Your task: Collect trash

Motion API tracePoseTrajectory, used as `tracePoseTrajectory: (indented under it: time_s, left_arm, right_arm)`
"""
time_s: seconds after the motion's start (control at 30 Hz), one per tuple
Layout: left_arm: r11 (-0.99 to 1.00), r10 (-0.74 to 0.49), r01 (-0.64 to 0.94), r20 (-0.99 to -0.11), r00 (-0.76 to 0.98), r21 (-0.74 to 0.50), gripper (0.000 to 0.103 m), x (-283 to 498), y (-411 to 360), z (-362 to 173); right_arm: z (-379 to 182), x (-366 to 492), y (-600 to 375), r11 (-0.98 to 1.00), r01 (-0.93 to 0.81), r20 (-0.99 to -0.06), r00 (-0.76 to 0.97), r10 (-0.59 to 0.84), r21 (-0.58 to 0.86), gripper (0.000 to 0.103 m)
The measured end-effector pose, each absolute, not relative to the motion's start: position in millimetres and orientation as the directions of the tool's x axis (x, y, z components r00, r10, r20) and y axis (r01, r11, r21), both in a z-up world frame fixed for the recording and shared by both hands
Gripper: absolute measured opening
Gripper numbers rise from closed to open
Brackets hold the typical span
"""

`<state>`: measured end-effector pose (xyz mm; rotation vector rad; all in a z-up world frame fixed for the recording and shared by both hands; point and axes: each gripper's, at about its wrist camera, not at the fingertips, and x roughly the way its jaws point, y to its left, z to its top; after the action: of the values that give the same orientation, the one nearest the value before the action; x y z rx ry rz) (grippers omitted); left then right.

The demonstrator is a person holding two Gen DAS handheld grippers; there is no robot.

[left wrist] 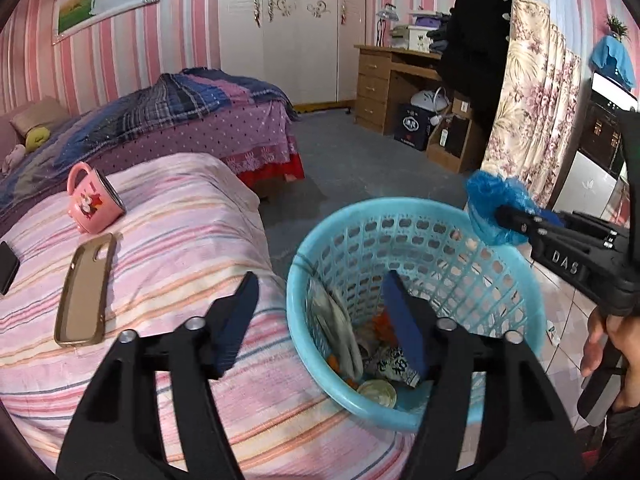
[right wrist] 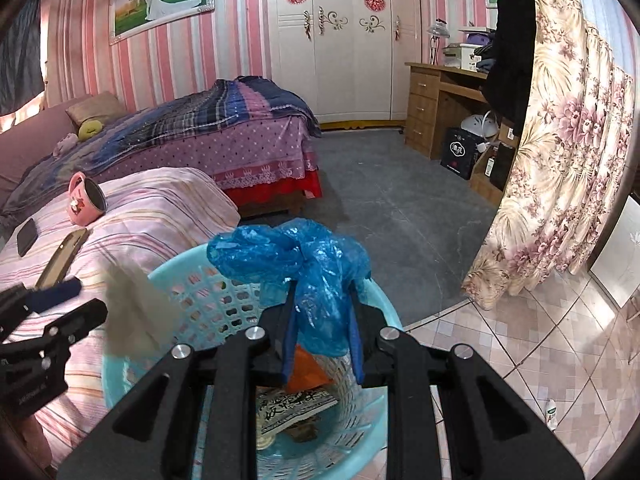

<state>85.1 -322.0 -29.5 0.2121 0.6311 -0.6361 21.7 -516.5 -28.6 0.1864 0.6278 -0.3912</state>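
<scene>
Now mid-drop. Right gripper clamped on a crumpled blue bag, held just above the basket rim. Left gripper jaws apart and empty over the basket mouth; a pale blurred scrap beside it, seemingly falling in. Wrappers already at the bottom. Next: right jaws to part over the opening, not the rim. Cup and phone case lying on the bed, probably not trash.

A: What sort of place?
B: Home bedroom, def. Two beds, white wardrobe, wooden desk w/ drawers, pink striped walls, floral curtain.
</scene>
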Motion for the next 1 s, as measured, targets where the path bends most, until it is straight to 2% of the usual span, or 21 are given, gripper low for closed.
tracePoseTrajectory:
  time_s: [0.07, 0.17, 0.43, 0.5, 0.53, 0.57, 0.63, 0.73, 0.77, 0.9, 1.0]
  left_arm:
    - [0.799, -0.482, 0.601, -0.597, 0.642, 0.002, 0.079, 86.7, -317.4, -25.3]
    - [0.828, -0.460, 0.560, -0.564, 0.686, 0.006, 0.090, 90.7, -305.4, -18.8]
    - [0.873, -0.406, 0.488, -0.538, 0.739, 0.012, 0.097, 102.8, -272.5, -7.7]
    - [0.881, -0.389, 0.472, -0.530, 0.753, 0.024, 0.097, 103.3, -261.2, -4.2]
    - [0.884, -0.384, 0.467, -0.527, 0.758, 0.028, 0.097, 102.7, -256.1, -3.2]
    - [0.886, -0.380, 0.463, -0.523, 0.763, 0.031, 0.097, 102.1, -251.9, -1.6]
    - [0.893, -0.365, 0.448, -0.514, 0.776, 0.044, 0.097, 99.9, -238.5, 2.3]
    - [0.903, -0.341, 0.425, -0.504, 0.793, 0.058, 0.097, 96.4, -216.4, 6.5]
    - [0.907, -0.334, 0.417, -0.501, 0.798, 0.059, 0.097, 94.9, -208.1, 8.1]
    - [0.926, -0.296, 0.372, -0.491, 0.819, 0.062, 0.097, 88.8, -181.1, 13.2]
    - [0.941, -0.274, 0.337, -0.490, 0.828, 0.043, 0.098, 81.1, -156.5, 15.1]
  right_arm:
    - [-30.7, 20.6, -516.6, 0.911, 0.410, -0.606, 0.737, -0.299, 0.049, 0.022]
    - [-31.6, 23.7, -514.1, 0.915, 0.402, -0.607, 0.738, -0.293, 0.047, 0.022]
    - [-29.2, 31.3, -496.0, 0.926, 0.377, -0.604, 0.740, -0.296, 0.008, 0.023]
    - [-27.4, 31.5, -491.2, 0.924, 0.382, -0.596, 0.741, -0.309, -0.005, 0.038]
    - [-25.1, 30.6, -488.2, 0.924, 0.382, -0.585, 0.748, -0.313, -0.006, 0.059]
    - [-24.6, 30.1, -486.1, 0.924, 0.381, -0.581, 0.751, -0.313, -0.005, 0.070]
    - [-21.4, 28.9, -481.8, 0.923, 0.385, -0.574, 0.756, -0.314, 0.002, 0.072]
    - [-17.6, 29.0, -474.9, 0.920, 0.391, -0.570, 0.757, -0.319, 0.004, 0.090]
    - [-15.7, 29.4, -470.7, 0.921, 0.390, -0.569, 0.757, -0.319, 0.002, 0.092]
    - [-2.9, 29.4, -451.2, 0.924, 0.382, -0.554, 0.769, -0.320, -0.004, 0.098]
    - [3.2, 26.5, -438.7, 0.930, 0.367, -0.547, 0.782, -0.299, 0.016, 0.098]
